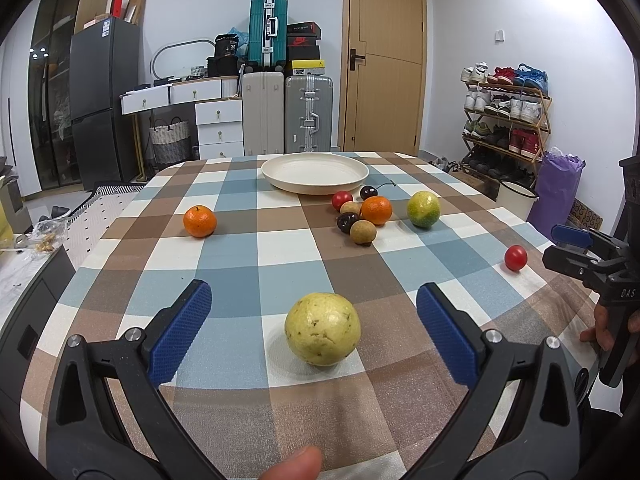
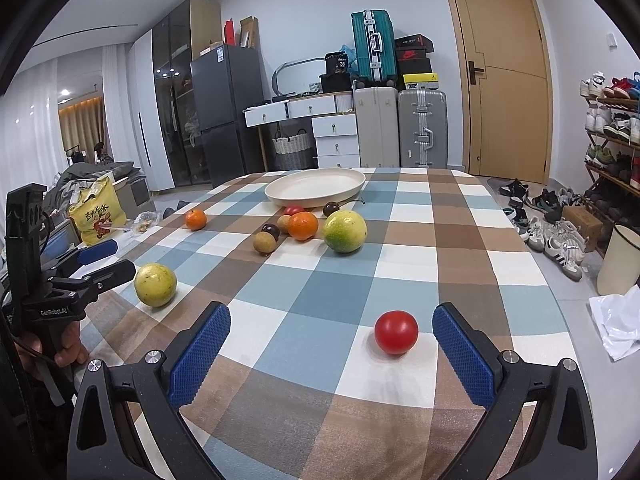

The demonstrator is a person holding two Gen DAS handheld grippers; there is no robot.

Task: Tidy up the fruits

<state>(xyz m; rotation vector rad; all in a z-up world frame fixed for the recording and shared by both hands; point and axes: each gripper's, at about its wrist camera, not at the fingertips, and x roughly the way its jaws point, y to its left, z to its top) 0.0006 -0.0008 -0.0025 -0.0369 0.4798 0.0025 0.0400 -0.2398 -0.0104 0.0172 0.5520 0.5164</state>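
Left hand-held gripper [image 2: 100, 258] reads "GenRobot.AI"; right hand-held gripper [image 1: 570, 248] "DAS".

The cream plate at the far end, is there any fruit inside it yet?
No fruit shows inside the cream plate; its visible floor is bare. The near rim hides a strip of the inside, so something flat there could go unseen.

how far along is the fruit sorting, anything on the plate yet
Nothing looks done: the cream plate is empty, and every fruit sits on the checked cloth. In hand: nothing, though the open left gripper frames the yellow fruit and the open right gripper frames the red tomato. Left: all fruit.
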